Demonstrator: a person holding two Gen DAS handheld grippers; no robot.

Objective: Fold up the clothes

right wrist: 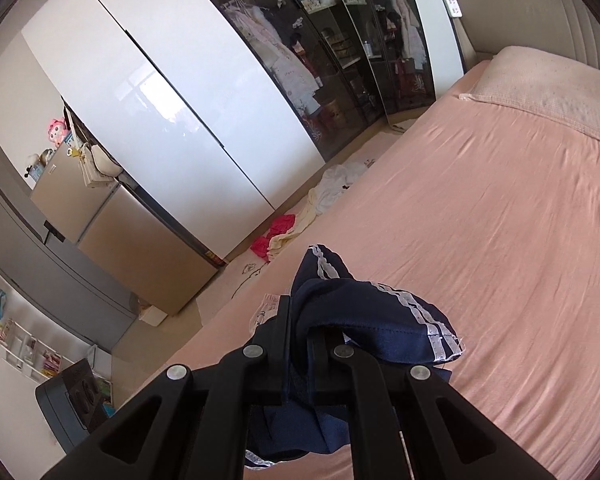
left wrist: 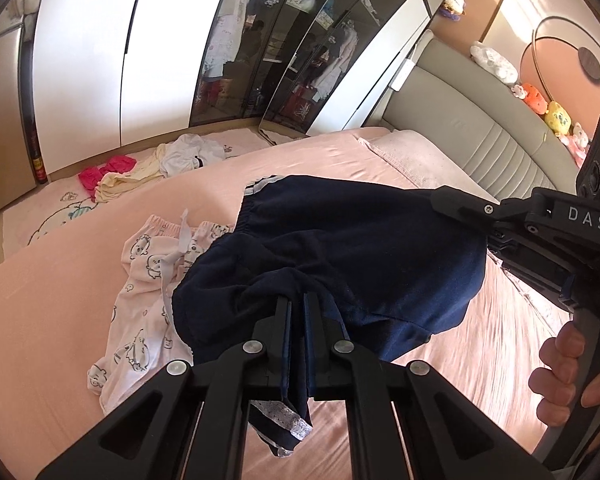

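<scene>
Navy blue shorts [left wrist: 352,248] with white side stripes hang lifted above the pink bed [left wrist: 60,300], stretched between both grippers. My left gripper [left wrist: 296,300] is shut on a bunched edge of the shorts, with cloth hanging down between its jaws. In the left wrist view my right gripper [left wrist: 444,198] comes in from the right and is shut on the far edge of the shorts; a hand [left wrist: 560,380] holds its handle. In the right wrist view my right gripper [right wrist: 298,320] pinches the navy shorts [right wrist: 364,312], striped hem draped to the right.
Pale pink printed pyjama shorts [left wrist: 140,292] lie on the bed under the navy shorts. Clothes [left wrist: 140,168] lie piled on the floor mat beside the bed. A white and glass-door wardrobe [right wrist: 204,92] lines the far wall. Padded headboard [left wrist: 460,128] and plush toys [left wrist: 540,104] at right.
</scene>
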